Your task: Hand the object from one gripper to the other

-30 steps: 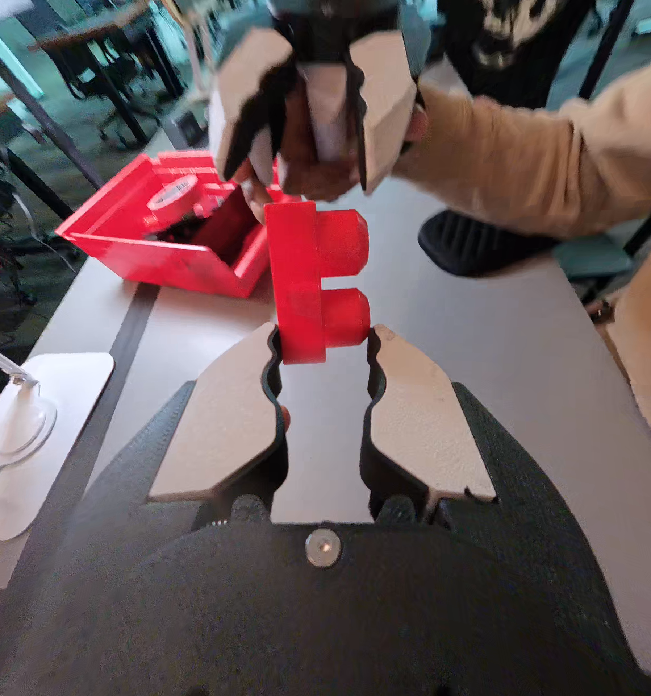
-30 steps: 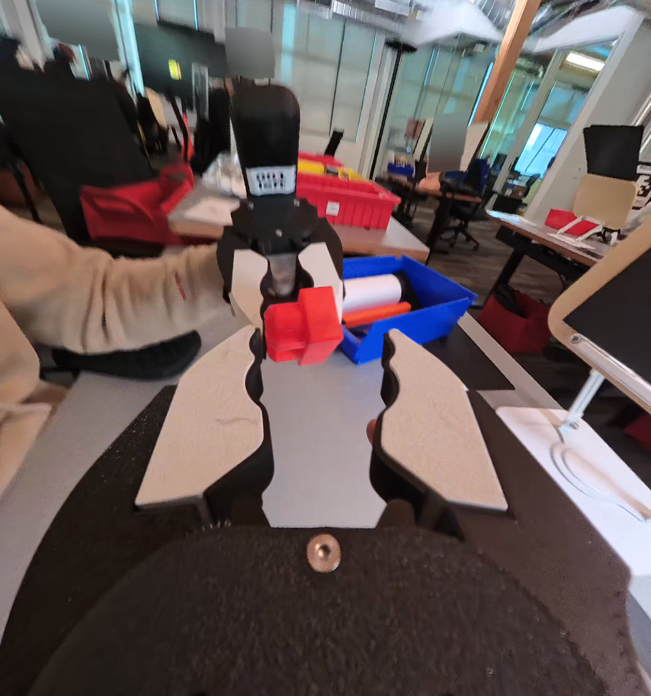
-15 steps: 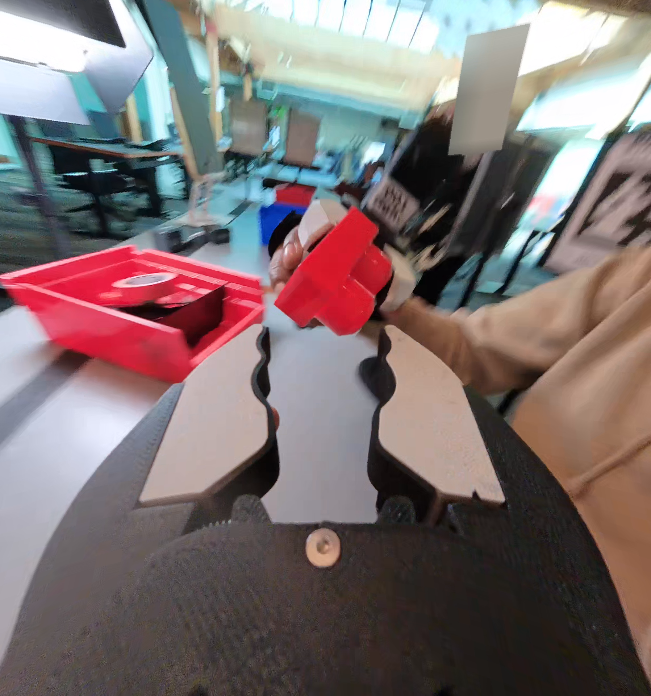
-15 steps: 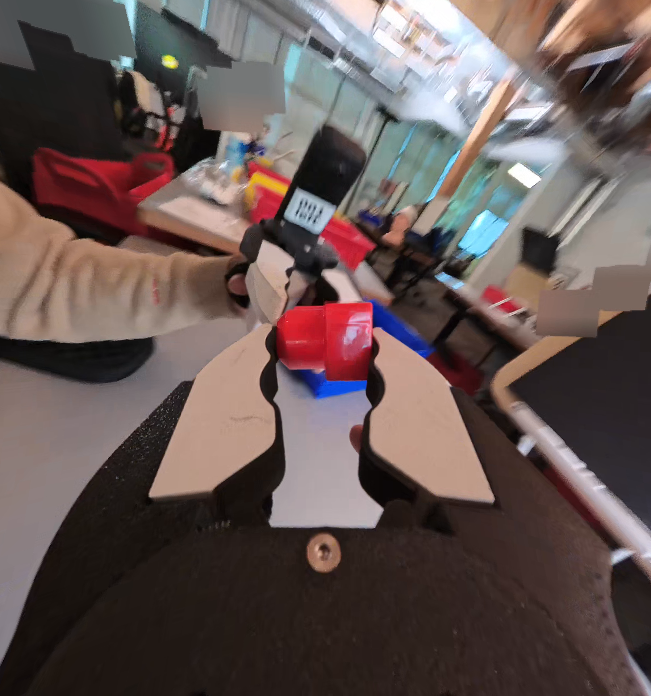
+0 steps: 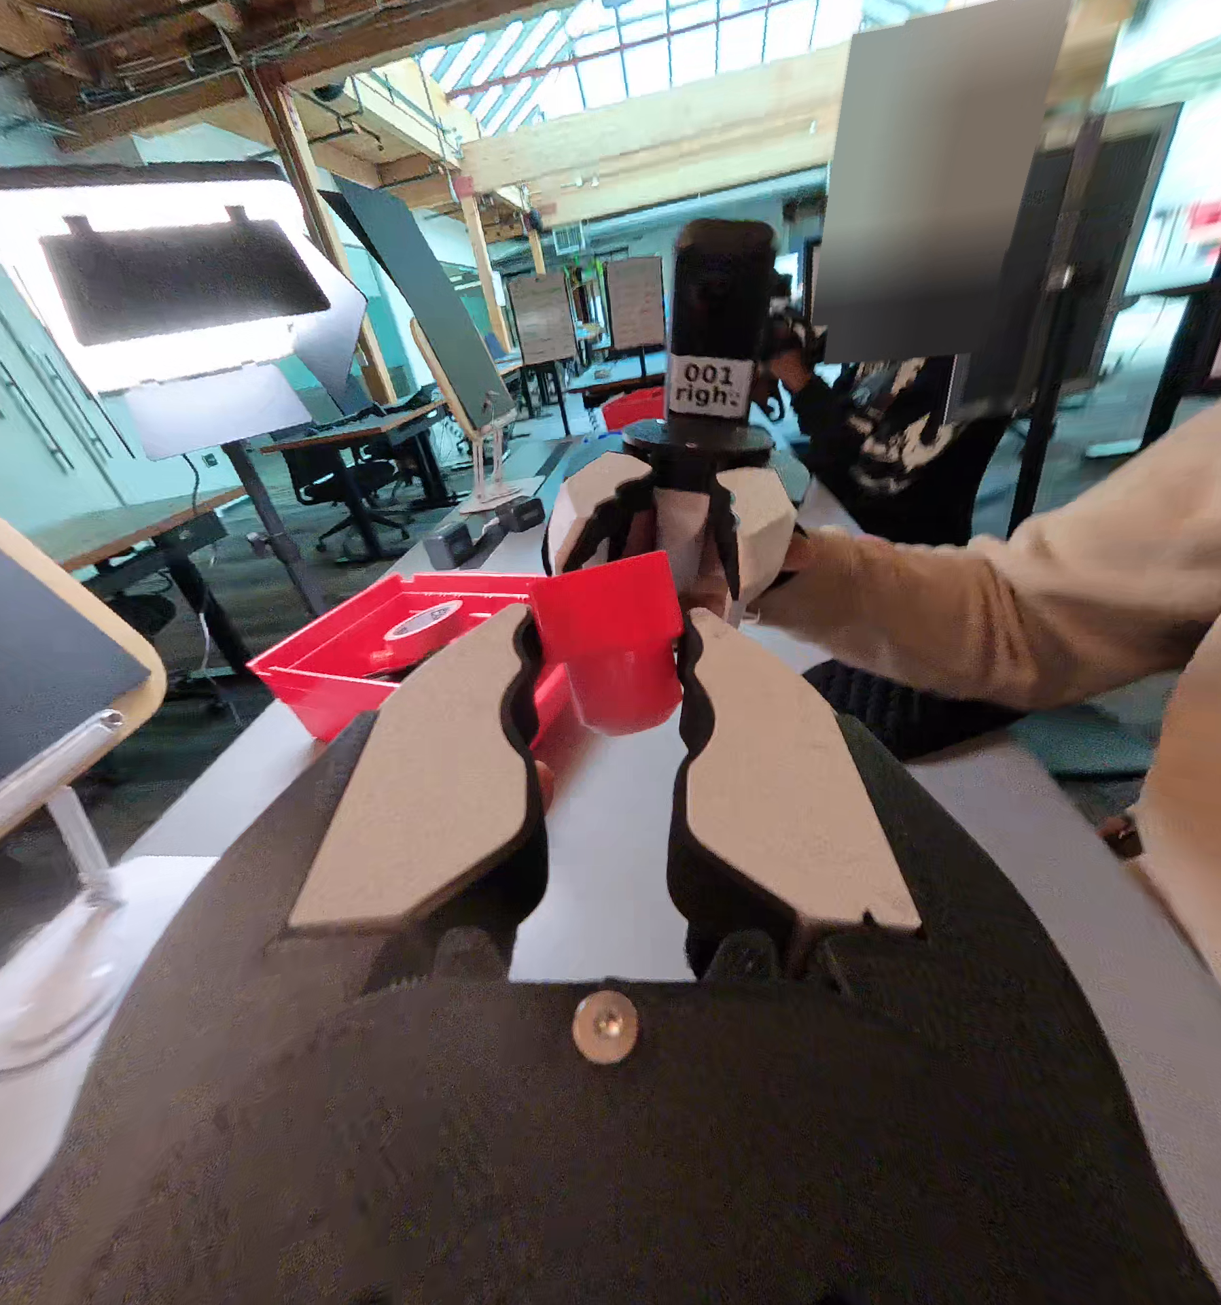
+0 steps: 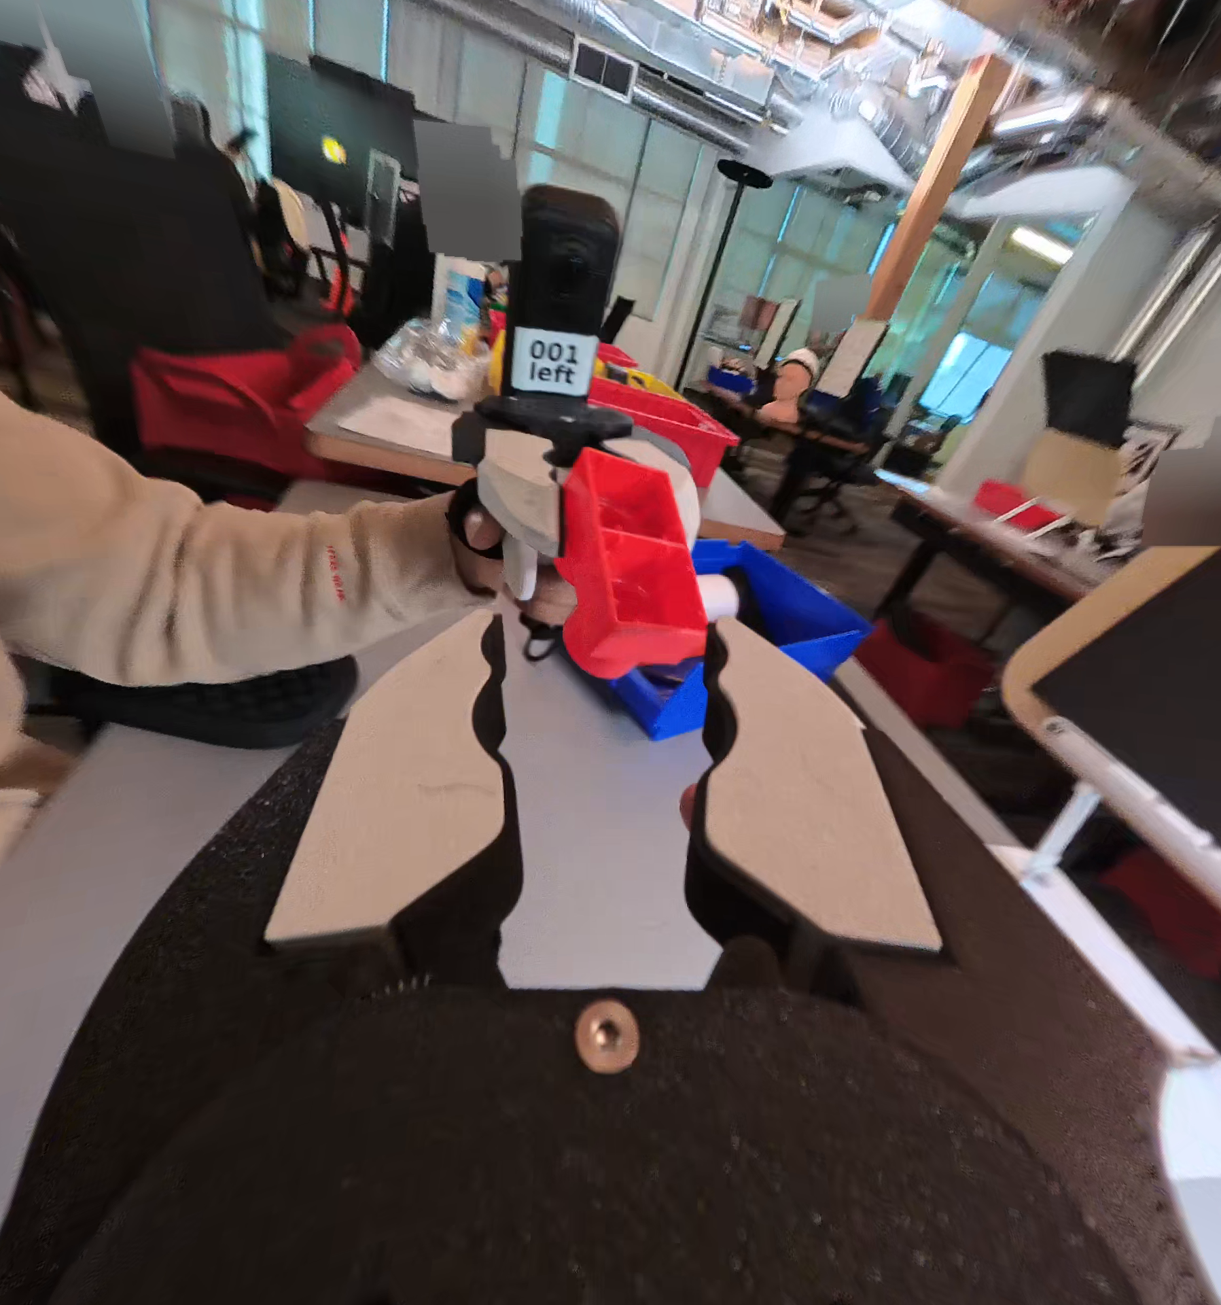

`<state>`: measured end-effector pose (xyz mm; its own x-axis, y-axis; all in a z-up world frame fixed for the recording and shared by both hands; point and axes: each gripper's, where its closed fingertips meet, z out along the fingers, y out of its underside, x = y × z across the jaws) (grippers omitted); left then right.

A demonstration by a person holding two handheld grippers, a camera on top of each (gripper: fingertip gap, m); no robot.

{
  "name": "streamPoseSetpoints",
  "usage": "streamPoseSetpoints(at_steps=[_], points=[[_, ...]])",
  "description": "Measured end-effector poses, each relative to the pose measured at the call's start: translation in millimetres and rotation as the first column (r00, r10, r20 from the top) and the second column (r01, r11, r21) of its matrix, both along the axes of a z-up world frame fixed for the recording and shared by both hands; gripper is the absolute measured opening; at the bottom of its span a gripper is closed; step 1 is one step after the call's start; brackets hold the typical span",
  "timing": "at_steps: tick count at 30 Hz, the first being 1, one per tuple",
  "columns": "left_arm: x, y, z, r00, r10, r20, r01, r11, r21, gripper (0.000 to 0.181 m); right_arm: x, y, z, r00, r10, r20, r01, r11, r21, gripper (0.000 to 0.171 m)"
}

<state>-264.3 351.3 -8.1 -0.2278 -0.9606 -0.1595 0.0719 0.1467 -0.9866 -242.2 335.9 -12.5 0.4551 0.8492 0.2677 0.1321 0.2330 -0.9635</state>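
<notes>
Left gripper (image 5: 607,639): its jaws are clamped on the red block (image 5: 611,614), right at their tips.
Right gripper (image 6: 604,635): its jaws are apart and hold nothing.
Block from the right jaws: just past the tips, at 12 to 1 o'clock, close by the right tip.
Block's long side: runs up and down, a bit tilted.
Next, I think: the right jaws go forward, then close.
Red tray (image 5: 311,678): farther off on the bench (image 5: 593,847).

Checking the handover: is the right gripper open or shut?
Open: the right gripper has its jaws apart, gripping nothing; the red block sits just past their tips, held by the left gripper.
</notes>
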Motion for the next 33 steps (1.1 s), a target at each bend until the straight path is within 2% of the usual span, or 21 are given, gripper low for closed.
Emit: streamPoseSetpoints(at_steps=[4, 5, 6, 9, 14, 16, 17, 21, 22, 24, 26, 28, 30, 31, 33], points=[[-3.1, -19.5, -1.8, 0.997, -0.079, 0.017, 0.077, 0.993, 0.092, 0.037, -12.1, 0.7, -13.7, 0.998, 0.057, -0.001, -0.056, 0.994, -0.089, 0.058], [-2.5, -23.7, -3.2, 0.995, -0.099, 0.016, 0.097, 0.99, 0.099, 0.038, -16.7, 0.0, -15.7, 0.998, 0.066, 0.0, -0.066, 0.994, -0.088, 0.056], [-2.2, -25.6, -5.1, 0.994, -0.107, 0.007, 0.106, 0.989, 0.108, 0.038, -19.7, -2.8, -13.7, 0.996, 0.083, -0.017, -0.084, 0.994, -0.067, 0.042], [-2.4, -22.8, -8.3, 0.996, -0.089, -0.024, 0.091, 0.99, 0.104, 0.041, -18.0, -7.6, -9.7, 0.995, 0.1, -0.014, -0.101, 0.994, -0.042, 0.038], [0.7, -18.8, -10.3, 0.997, -0.059, -0.053, 0.063, 0.995, 0.074, 0.052, 2.2, -1.8, -13.2, 0.995, 0.003, 0.103, -0.007, 0.999, 0.046, 0.037], [7.3, -20.1, -18.9, 0.995, -0.044, -0.09, 0.053, 0.994, 0.097, 0.048, -0.3, -2.0, -17.2, 0.989, -0.014, 0.149, 0.001, 0.996, 0.088, 0.037], [10.5, -17.3, -22.6, 0.995, -0.013, -0.101, 0.026, 0.992, 0.124, 0.038, -3.4, -2.8, -19.8, 0.984, -0.02, 0.175, 0.0, 0.993, 0.115, 0.038], [12.0, -8.3, -20.2, 0.995, 0.077, -0.066, -0.06, 0.972, 0.227, 0.038, -2.6, 3.6, -20.2, 0.971, -0.103, 0.217, 0.064, 0.982, 0.178, 0.038], [12.2, -3.5, -18.2, 0.991, 0.127, -0.042, -0.11, 0.954, 0.278, 0.038, 1.1, 6.9, -18.2, 0.969, -0.128, 0.211, 0.094, 0.982, 0.165, 0.039], [11.9, 5.0, -16.0, 0.975, 0.223, 0.009, -0.208, 0.893, 0.4, 0.038, 6.1, 5.5, -13.5, 0.982, -0.097, 0.165, 0.086, 0.994, 0.073, 0.051], [12.9, 11.0, -16.5, 0.952, 0.302, 0.043, -0.28, 0.81, 0.515, 0.038, 11.0, 7.3, -6.7, 0.99, -0.091, 0.103, 0.092, 0.996, -0.001, 0.056], [15.5, 9.3, -18.8, 0.94, 0.332, 0.076, -0.305, 0.721, 0.622, 0.039, 13.7, 12.0, -5.1, 0.986, -0.131, 0.098, 0.133, 0.991, -0.006, 0.055], [18.8, 4.7, -19.1, 0.935, 0.336, 0.114, -0.318, 0.652, 0.688, 0.038, 20.7, 26.4, -8.5, 0.971, -0.221, 0.089, 0.228, 0.97, -0.079, 0.045], [20.3, 2.7, -19.5, 0.934, 0.336, 0.124, -0.321, 0.631, 0.706, 0.038, 20.7, 27.6, -10.6, 0.975, -0.21, 0.069, 0.218, 0.966, -0.138, 0.042], [22.8, -1.5, -19.0, 0.933, 0.329, 0.148, -0.329, 0.606, 0.725, 0.038, 22.1, 30.0, -13.0, 0.979, -0.201, 0.019, 0.2, 0.952, -0.231, 0.014]])
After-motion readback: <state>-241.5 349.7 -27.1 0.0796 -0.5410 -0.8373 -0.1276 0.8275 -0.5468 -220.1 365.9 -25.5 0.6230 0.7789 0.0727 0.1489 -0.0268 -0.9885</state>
